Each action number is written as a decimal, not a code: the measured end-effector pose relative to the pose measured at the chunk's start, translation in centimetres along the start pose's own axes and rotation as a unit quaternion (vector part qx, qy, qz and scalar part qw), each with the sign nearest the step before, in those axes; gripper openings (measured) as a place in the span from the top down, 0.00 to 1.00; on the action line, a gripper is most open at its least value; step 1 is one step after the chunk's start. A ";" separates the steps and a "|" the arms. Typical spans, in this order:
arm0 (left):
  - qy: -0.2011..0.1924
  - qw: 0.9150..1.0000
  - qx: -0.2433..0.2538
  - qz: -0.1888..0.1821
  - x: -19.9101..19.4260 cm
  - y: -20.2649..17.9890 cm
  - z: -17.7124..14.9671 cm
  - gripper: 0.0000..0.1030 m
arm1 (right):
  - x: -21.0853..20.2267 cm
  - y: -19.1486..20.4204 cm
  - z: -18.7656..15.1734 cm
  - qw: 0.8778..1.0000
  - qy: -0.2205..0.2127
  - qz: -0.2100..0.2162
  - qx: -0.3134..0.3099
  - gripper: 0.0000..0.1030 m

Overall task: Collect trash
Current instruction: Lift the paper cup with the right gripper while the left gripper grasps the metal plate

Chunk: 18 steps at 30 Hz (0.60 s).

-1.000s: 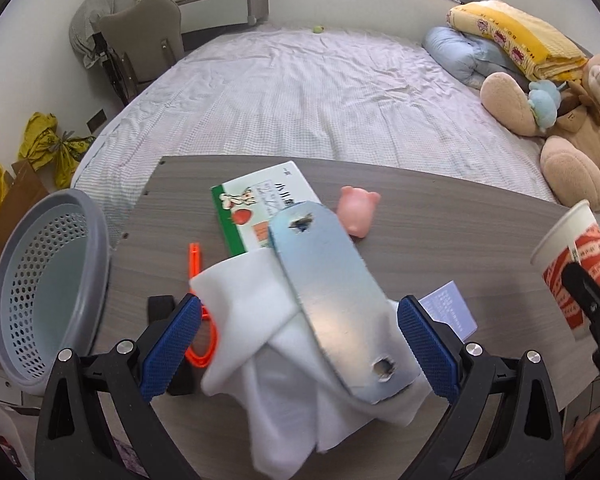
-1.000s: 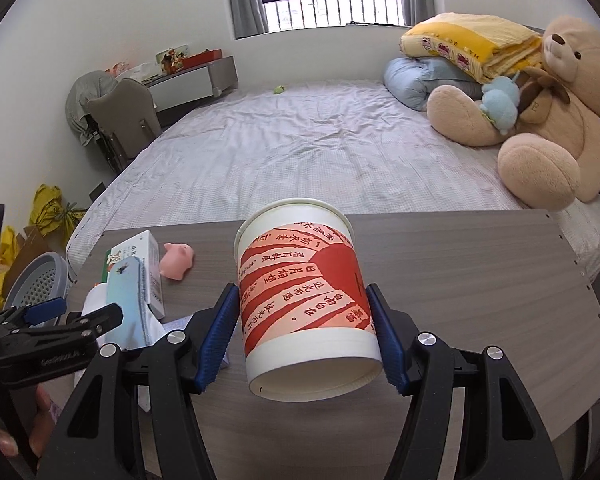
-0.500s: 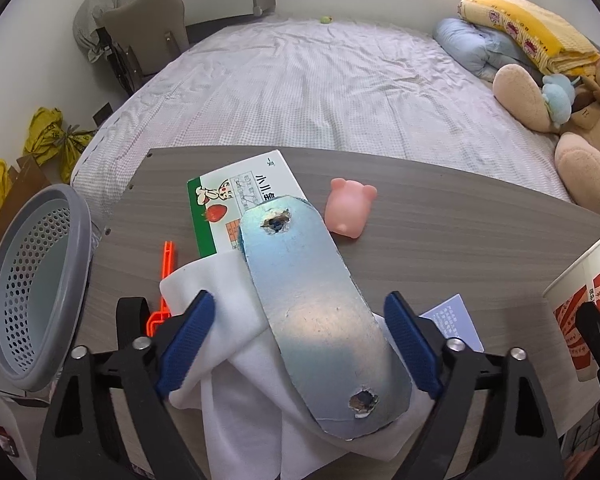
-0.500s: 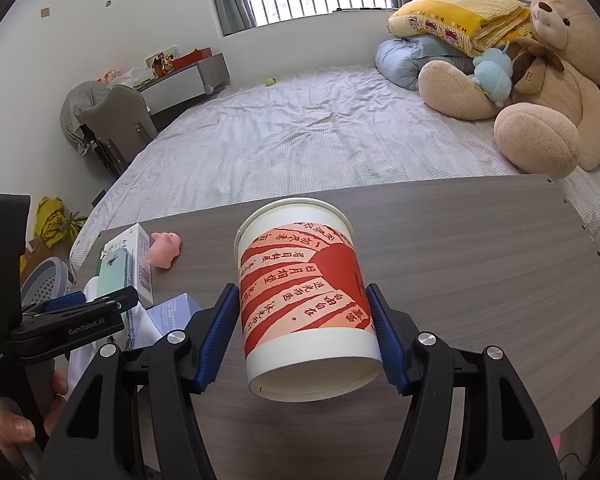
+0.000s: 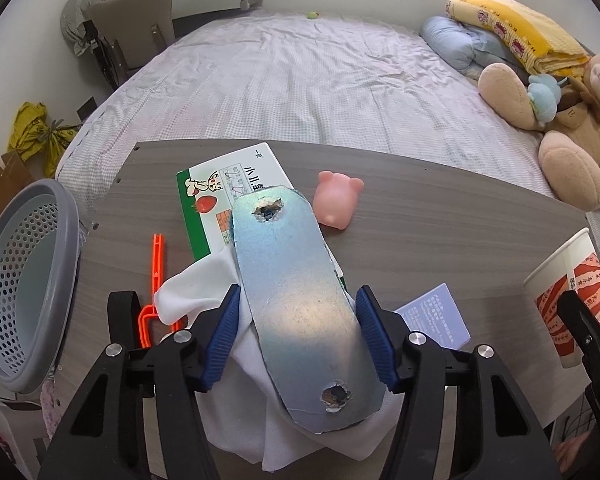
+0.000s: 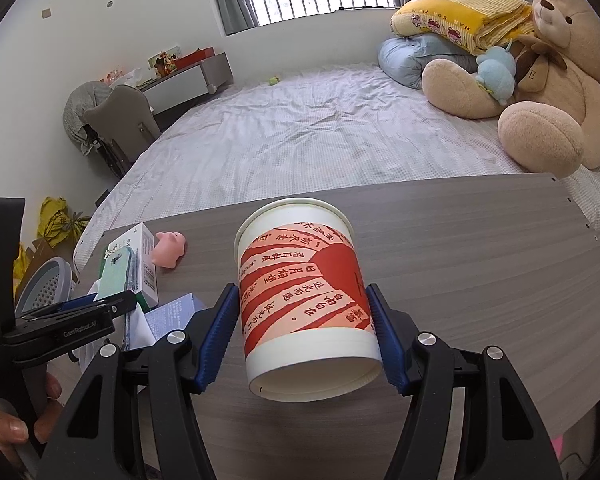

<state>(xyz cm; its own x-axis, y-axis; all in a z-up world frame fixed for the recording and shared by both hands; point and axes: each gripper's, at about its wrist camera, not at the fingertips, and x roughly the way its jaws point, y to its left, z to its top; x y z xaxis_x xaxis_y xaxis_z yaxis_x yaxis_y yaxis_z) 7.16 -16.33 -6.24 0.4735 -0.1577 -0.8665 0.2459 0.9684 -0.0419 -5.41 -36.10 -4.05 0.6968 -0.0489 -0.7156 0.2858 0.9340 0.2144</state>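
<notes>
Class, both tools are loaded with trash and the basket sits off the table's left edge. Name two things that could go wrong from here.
1. The left tool pinches a flat silvery pack together with loose white cloth; the hanging cloth could slip out or drag the orange clip along.
2. The right tool holds the paper cup by its thin sides; squeezing may crush it, and crossing towards the grey basket risks bumping the left tool.

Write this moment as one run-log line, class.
left tongs: shut on silver pack | right tongs: shut on paper cup | basket: beside table's left edge
</notes>
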 end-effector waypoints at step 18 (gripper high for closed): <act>-0.036 0.999 -0.010 -0.017 -3.5 2.3 0.7 0.45 | -0.9 1.4 0.1 1.000 -0.004 0.004 -0.012 0.40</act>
<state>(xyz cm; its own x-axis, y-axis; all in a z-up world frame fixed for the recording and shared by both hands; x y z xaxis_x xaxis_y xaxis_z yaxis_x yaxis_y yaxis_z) 6.69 -13.68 -2.92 0.5248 -0.2040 -0.8264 0.2464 0.9657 -0.0819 -5.59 -34.81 -3.10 0.7043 -0.0452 -0.7085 0.2652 0.9425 0.2034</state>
